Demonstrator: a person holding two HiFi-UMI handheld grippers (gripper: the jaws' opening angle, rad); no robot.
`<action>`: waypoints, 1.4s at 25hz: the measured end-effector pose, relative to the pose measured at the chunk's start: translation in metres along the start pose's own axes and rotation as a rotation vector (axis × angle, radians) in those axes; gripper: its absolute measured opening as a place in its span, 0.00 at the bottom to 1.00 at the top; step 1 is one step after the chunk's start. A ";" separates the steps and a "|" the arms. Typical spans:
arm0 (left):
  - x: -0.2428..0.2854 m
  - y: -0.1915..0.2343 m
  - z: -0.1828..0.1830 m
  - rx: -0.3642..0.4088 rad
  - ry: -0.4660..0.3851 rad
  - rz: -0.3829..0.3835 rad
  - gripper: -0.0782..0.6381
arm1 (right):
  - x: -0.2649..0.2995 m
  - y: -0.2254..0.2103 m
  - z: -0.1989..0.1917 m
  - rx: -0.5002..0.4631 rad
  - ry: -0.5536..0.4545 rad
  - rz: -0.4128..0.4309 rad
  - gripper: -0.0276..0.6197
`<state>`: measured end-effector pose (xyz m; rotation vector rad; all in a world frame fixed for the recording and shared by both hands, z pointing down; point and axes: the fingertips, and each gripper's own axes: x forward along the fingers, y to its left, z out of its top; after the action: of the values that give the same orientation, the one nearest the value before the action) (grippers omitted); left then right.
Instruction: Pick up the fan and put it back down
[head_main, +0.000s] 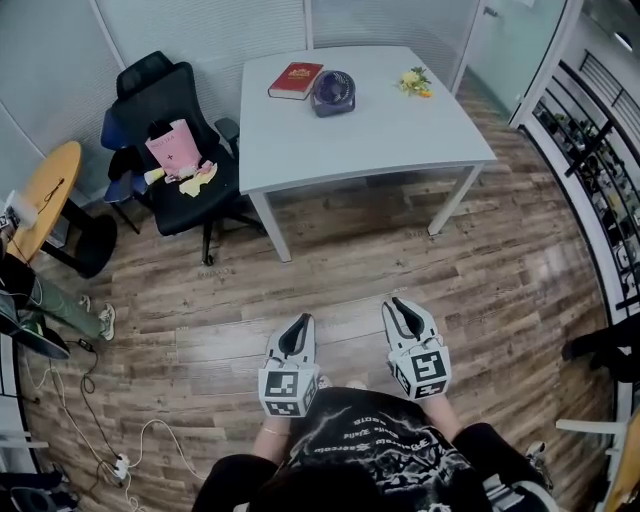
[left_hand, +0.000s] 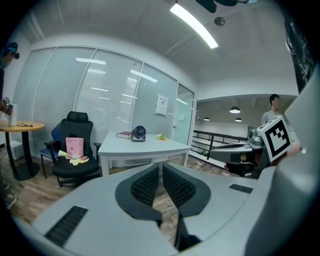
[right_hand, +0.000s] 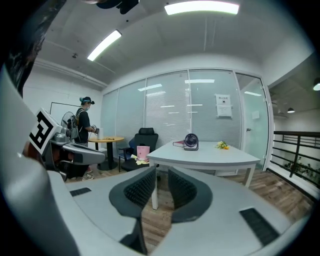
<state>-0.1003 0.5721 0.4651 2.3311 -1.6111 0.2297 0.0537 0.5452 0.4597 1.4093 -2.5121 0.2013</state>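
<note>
A small dark round fan (head_main: 333, 93) stands upright on the far part of the white table (head_main: 400, 130), next to a red book (head_main: 296, 80). The fan shows small and distant in the left gripper view (left_hand: 139, 133) and the right gripper view (right_hand: 190, 141). Both grippers are held low in front of my body, well short of the table, over the wooden floor. My left gripper (head_main: 300, 322) (left_hand: 160, 167) is shut with nothing in it. The jaws of my right gripper (head_main: 398, 305) (right_hand: 160, 172) stand slightly apart, with nothing between them.
Yellow flowers (head_main: 415, 82) lie at the table's far right. A black office chair (head_main: 175, 150) with a pink item stands left of the table. A round wooden table (head_main: 45, 195) and a person (right_hand: 85, 120) are at the left. A railing (head_main: 600, 150) runs along the right, and cables (head_main: 120, 440) lie on the floor.
</note>
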 end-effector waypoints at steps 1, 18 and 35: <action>0.000 -0.001 0.000 -0.016 -0.003 -0.011 0.17 | -0.001 0.000 0.000 0.007 0.000 0.002 0.23; 0.005 0.019 -0.005 -0.007 0.030 -0.155 0.58 | 0.017 0.024 -0.011 0.049 0.022 -0.040 0.59; 0.074 0.029 0.005 0.000 0.061 -0.141 0.57 | 0.081 -0.019 -0.013 0.058 0.042 0.009 0.58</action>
<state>-0.1008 0.4961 0.4869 2.4009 -1.4114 0.2667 0.0318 0.4724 0.4948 1.4003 -2.4978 0.3044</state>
